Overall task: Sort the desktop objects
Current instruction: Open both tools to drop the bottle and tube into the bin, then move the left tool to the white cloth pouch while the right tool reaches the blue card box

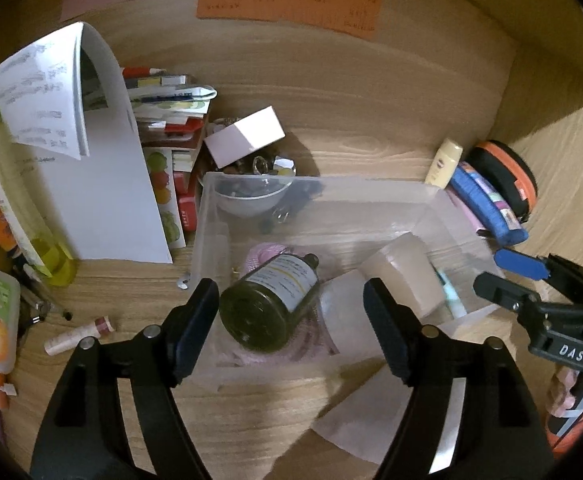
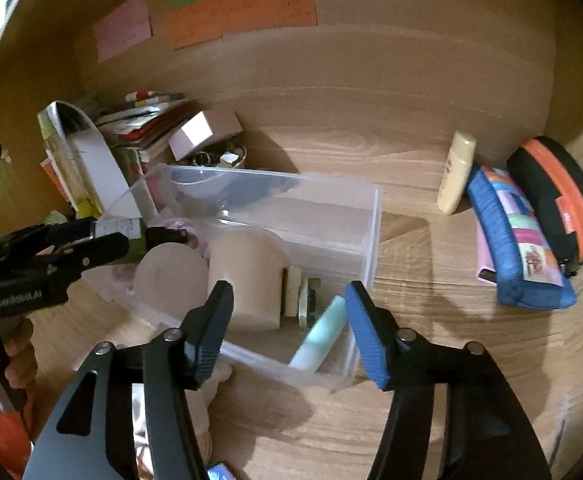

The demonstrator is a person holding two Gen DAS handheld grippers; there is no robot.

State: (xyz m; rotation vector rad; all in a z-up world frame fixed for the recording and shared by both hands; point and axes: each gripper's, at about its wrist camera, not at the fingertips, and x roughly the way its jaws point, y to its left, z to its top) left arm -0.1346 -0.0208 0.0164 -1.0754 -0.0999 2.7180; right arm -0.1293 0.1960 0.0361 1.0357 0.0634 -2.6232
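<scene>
A bin point(image 1: 431, 200) sits mid-desk point(image 1: 351, 120). In it a bottle point(image 1: 269, 300) lies on its side at the left, a cup point(image 1: 405, 272) to its right, a tube point(image 2: 323, 334) at the right end. Behind the bin stands a bowl point(image 1: 247, 196) with a box point(image 1: 245, 136) on it. A stack of books point(image 1: 171, 120) lies left of them, a pouch point(image 2: 519, 236) right of the bin.

"DAS" stands in white on the right gripper point(image 1: 527, 276); "GenRobot.AI" stands on the left gripper point(image 2: 143, 236). Other labels are unreadable.
</scene>
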